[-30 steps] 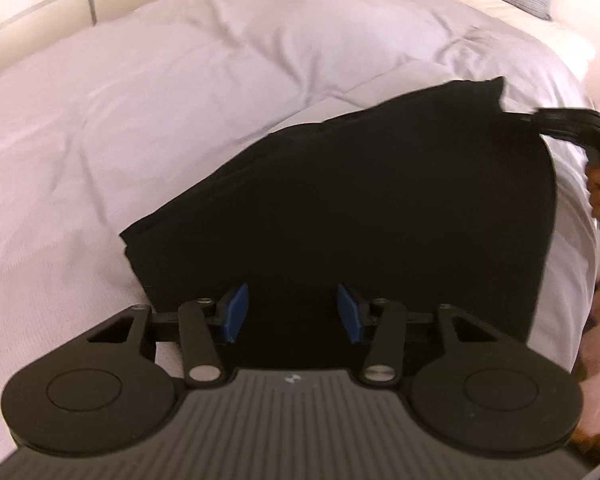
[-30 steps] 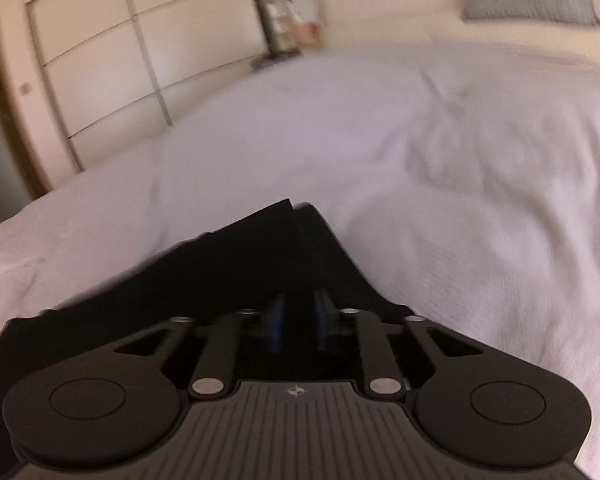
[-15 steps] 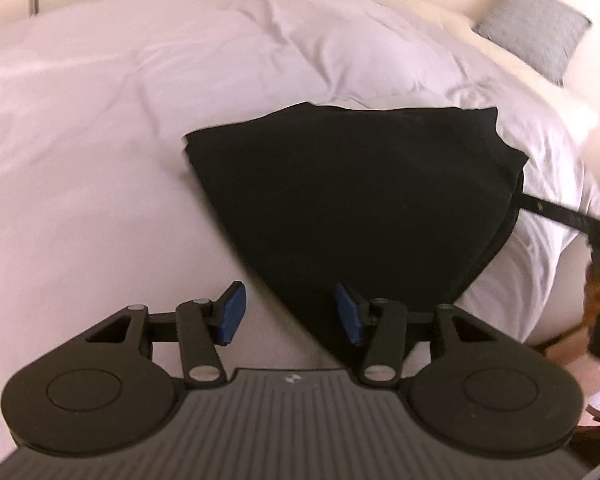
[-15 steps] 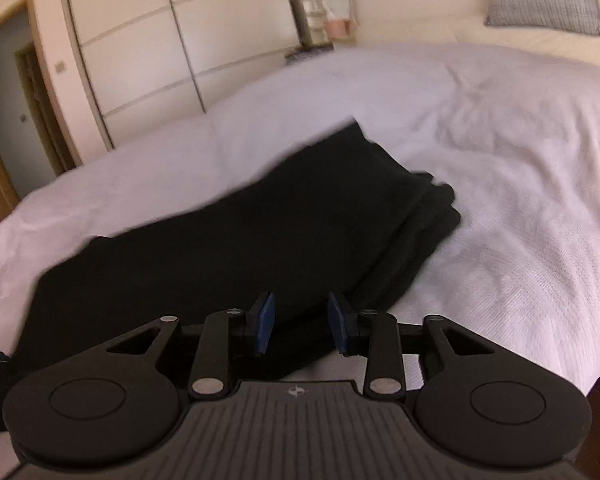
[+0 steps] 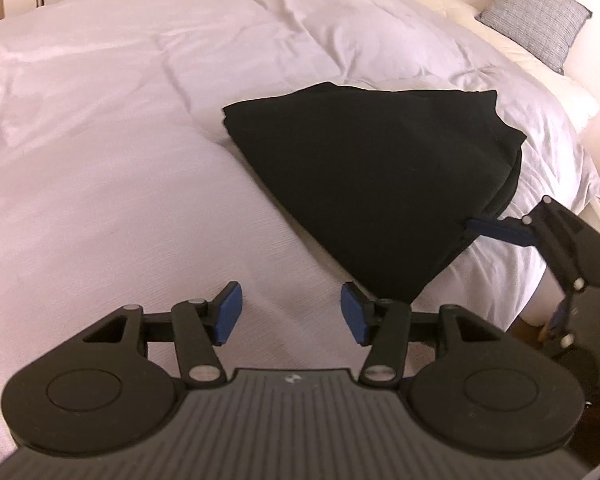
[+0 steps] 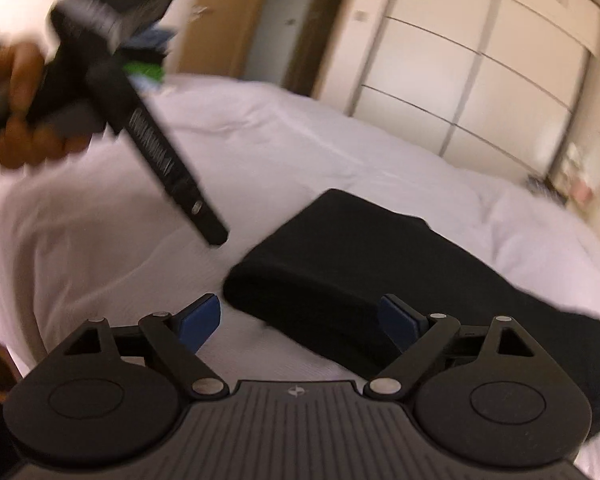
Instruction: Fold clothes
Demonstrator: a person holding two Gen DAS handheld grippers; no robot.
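A folded black garment (image 5: 380, 172) lies on the white bed (image 5: 120, 140). My left gripper (image 5: 290, 314) is open and empty, above the bedding just in front of the garment's near corner. My right gripper (image 6: 300, 318) is open wide; the folded end of the garment (image 6: 340, 276) lies between its pads without being clamped. The right gripper also shows in the left wrist view (image 5: 500, 230), at the garment's right edge. The left gripper's body (image 6: 160, 160), held by a hand, shows in the right wrist view at the upper left.
A grey pillow (image 5: 536, 12) lies at the head of the bed. White wardrobe doors (image 6: 480, 68) and a doorway (image 6: 300, 20) stand beyond the bed. The bed's edge drops to the floor (image 5: 528, 324) on the right.
The right gripper let go of the garment, opened wide and swung round to its folded end. The left gripper pulled back off the garment, which now lies flat on the bed.
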